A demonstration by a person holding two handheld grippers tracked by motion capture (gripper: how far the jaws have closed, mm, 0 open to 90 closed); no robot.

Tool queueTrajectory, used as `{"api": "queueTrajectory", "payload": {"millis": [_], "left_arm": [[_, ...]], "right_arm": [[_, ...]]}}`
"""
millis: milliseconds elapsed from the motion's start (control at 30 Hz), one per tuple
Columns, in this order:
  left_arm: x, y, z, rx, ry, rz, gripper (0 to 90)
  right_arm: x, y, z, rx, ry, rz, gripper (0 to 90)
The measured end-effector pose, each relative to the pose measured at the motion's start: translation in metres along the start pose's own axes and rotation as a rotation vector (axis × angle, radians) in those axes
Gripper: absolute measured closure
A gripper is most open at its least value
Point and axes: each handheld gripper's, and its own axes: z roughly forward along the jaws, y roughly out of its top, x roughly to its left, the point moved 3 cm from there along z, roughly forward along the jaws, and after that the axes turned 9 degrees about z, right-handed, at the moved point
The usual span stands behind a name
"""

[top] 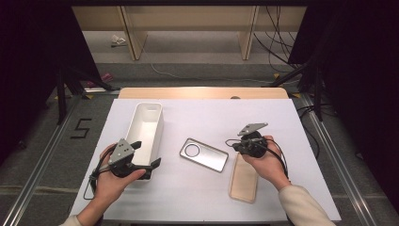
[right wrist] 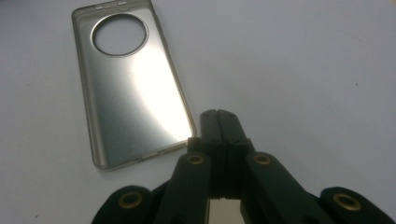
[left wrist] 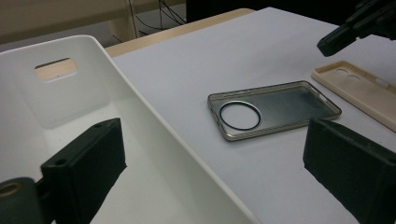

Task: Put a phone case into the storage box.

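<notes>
A grey see-through phone case (top: 203, 154) (left wrist: 275, 109) (right wrist: 135, 88) with a round camera hole lies flat at the middle of the white table top. A beige phone case (top: 243, 178) (left wrist: 359, 86) lies to its right, partly under the person's right hand. My right gripper (top: 235, 146) (right wrist: 219, 116) (left wrist: 345, 32) is shut with nothing between its jaws, its tip just off the grey case's near right corner. My left gripper (top: 147, 154) (left wrist: 215, 179) stands open astride the right wall of the white bin (top: 149, 106) (left wrist: 70, 98), one jaw inside and one outside.
The long white bin holds nothing that I can see and has a handle slot in its far end. Past the table's far wooden edge (top: 202, 92) are floor cables and shelf legs. Metal rails run along both sides of the table.
</notes>
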Motion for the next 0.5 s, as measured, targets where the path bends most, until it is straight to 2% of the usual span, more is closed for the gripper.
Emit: {"api": "queueTrajectory", "payload": {"millis": [300,367,500], "left_arm": [[0.000,0.000,0.000,-0.002,0.000,0.000,5.3],[0.000,0.000,0.000,-0.001,-0.001,-0.002,5.3],[0.000,0.000,-0.001,-0.003,-0.001,-0.002,5.3]], "right_arm": [[0.001,0.014,0.041,0.128,-0.014,-0.020,90.0],[0.001,0.014,0.044,0.135,-0.018,-0.022,90.0],[0.002,0.012,0.054,0.185,-0.022,-0.025,90.0]]}}
